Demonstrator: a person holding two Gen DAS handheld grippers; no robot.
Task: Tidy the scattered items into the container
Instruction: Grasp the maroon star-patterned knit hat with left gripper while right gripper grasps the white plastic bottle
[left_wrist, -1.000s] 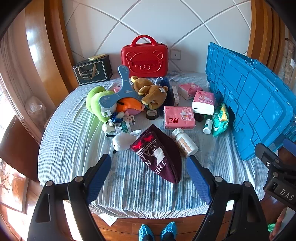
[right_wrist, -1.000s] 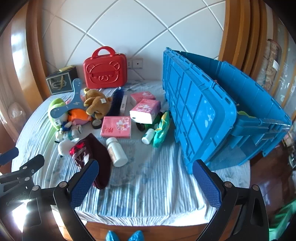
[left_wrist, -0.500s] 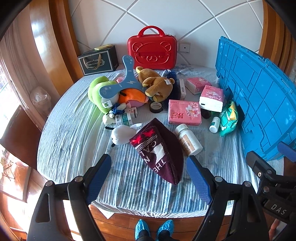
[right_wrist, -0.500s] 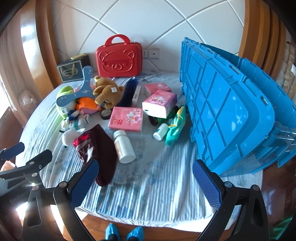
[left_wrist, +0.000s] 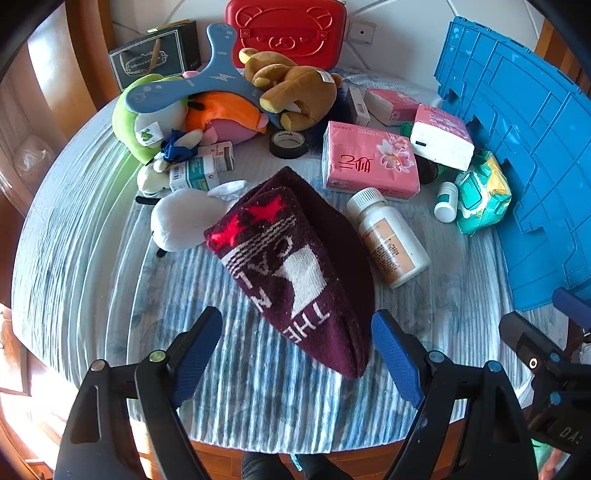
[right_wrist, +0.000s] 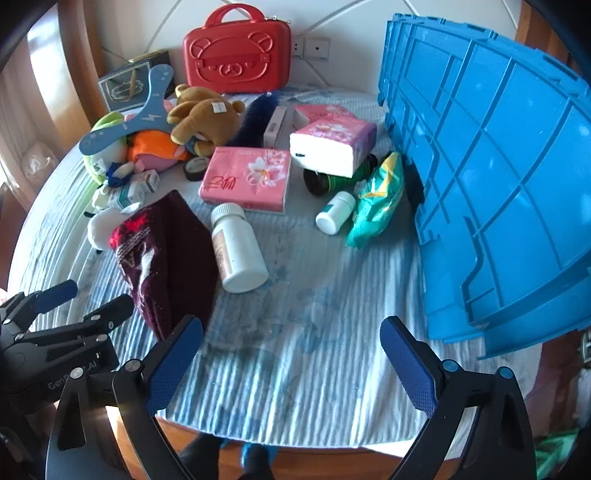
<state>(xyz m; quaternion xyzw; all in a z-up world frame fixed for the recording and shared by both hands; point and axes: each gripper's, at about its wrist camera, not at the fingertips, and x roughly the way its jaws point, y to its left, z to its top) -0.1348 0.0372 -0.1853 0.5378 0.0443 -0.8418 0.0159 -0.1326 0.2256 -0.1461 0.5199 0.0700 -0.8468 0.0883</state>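
Scattered items lie on a striped bedspread. A maroon knit hat (left_wrist: 295, 258) lies in front, and my left gripper (left_wrist: 295, 332) hangs open just above its near end, a finger on either side. Beside the hat lie a white pill bottle (left_wrist: 388, 240) and a pink tissue pack (left_wrist: 369, 162). The blue crate (right_wrist: 498, 166) stands tipped on its side at the right. My right gripper (right_wrist: 291, 328) hovers over bare bedspread near the front edge, its jaws closing a little with nothing between them. The pill bottle (right_wrist: 236, 247) and hat (right_wrist: 166, 258) lie ahead to its left.
Plush toys (left_wrist: 291, 88), a blue boomerang (left_wrist: 192, 85), a tape roll (left_wrist: 288, 144), small boxes, a small white bottle (right_wrist: 334, 218) and a green wipes pack (right_wrist: 380, 195) crowd the back half. A red case (right_wrist: 236, 51) stands against the wall. The bed's wooden edge runs close below both grippers.
Both grippers have come down and forward toward the bed, so every item looks larger. The hat's near end now lies between the left fingers. Nothing on the bed has moved.
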